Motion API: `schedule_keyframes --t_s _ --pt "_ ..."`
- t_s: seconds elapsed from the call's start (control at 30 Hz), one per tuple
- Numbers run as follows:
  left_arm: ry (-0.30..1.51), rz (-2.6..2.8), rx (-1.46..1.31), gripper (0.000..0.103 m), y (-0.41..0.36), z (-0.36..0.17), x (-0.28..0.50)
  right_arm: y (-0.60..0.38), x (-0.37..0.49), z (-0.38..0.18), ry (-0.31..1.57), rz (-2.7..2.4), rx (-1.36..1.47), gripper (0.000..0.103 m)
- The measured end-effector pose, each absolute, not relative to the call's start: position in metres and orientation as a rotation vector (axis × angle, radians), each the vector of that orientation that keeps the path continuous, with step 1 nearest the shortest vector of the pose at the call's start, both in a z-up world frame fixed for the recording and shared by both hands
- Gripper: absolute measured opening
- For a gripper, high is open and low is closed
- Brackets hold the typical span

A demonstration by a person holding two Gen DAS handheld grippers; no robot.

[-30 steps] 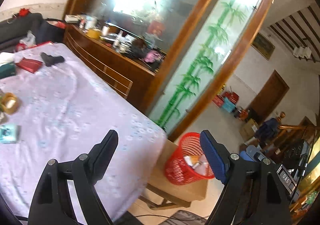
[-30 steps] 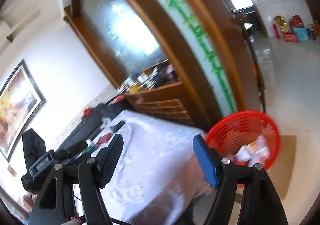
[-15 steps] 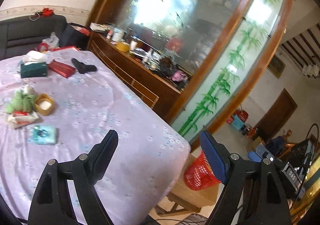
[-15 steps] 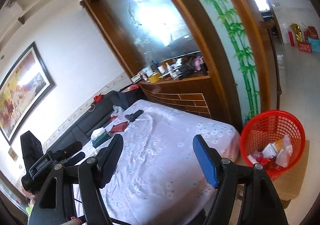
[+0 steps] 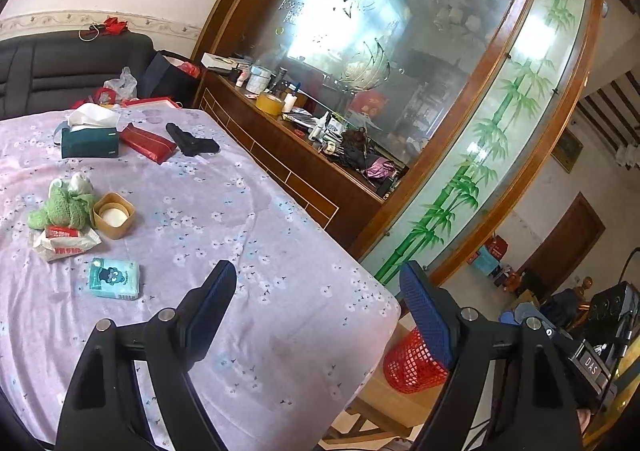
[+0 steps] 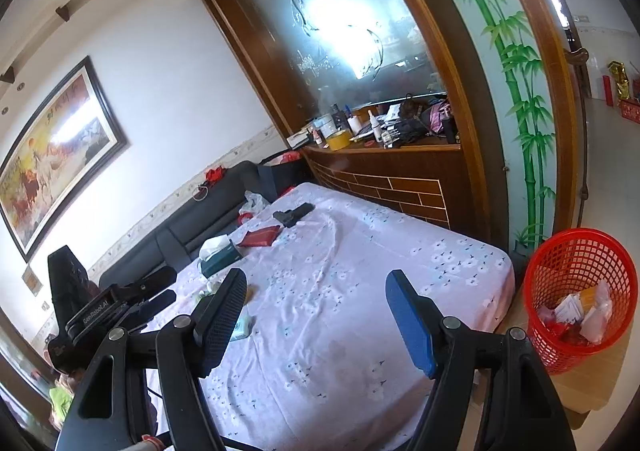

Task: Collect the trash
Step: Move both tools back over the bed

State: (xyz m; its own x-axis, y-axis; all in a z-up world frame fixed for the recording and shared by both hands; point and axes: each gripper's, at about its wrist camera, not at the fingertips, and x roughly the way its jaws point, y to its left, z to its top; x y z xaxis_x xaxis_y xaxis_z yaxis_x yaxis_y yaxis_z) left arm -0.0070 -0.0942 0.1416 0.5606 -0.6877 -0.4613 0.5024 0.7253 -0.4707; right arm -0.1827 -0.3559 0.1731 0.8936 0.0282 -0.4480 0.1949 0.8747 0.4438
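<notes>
A red mesh basket (image 6: pixel 580 291) holding wrappers stands on a low wooden stool right of the table; its lower part shows in the left wrist view (image 5: pixel 412 367). On the flowered tablecloth (image 5: pixel 248 235) lie a crumpled white and red wrapper (image 5: pixel 64 245), a teal tissue pack (image 5: pixel 115 278), a green plush toy (image 5: pixel 60 205) and a small yellow cup (image 5: pixel 113 215). My left gripper (image 5: pixel 320 311) is open and empty above the table's near right part. My right gripper (image 6: pixel 316 311) is open and empty above the table; the left gripper's body (image 6: pixel 108 311) shows at its left.
At the table's far end lie a dark green tissue box (image 5: pixel 90 141), a red pouch (image 5: pixel 148 141) and a black toy gun (image 5: pixel 192 143). A cluttered wooden sideboard (image 5: pixel 304 155) runs along the right, a dark sofa (image 5: pixel 60 67) behind.
Both grippers have swung left, away from the red basket and towards the table. The trash items on the cloth have come into the left wrist view. Both jaws stay open.
</notes>
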Motion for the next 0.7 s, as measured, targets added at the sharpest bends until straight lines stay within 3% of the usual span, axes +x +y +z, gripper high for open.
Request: schedule_keyframes --t_s 0.37,0.7 --pt "0.689 -0.710 -0.292 0.082 -0.099 0.136 0.001 -0.358 -0.172 0.171 0.474 -0.085 0.513 0.076" --pt "0.706 -0.579 -0.314 0.082 -0.051 0.121 0.005 -0.343 -0.143 0.160 0.478 0.006 0.515 0.076"
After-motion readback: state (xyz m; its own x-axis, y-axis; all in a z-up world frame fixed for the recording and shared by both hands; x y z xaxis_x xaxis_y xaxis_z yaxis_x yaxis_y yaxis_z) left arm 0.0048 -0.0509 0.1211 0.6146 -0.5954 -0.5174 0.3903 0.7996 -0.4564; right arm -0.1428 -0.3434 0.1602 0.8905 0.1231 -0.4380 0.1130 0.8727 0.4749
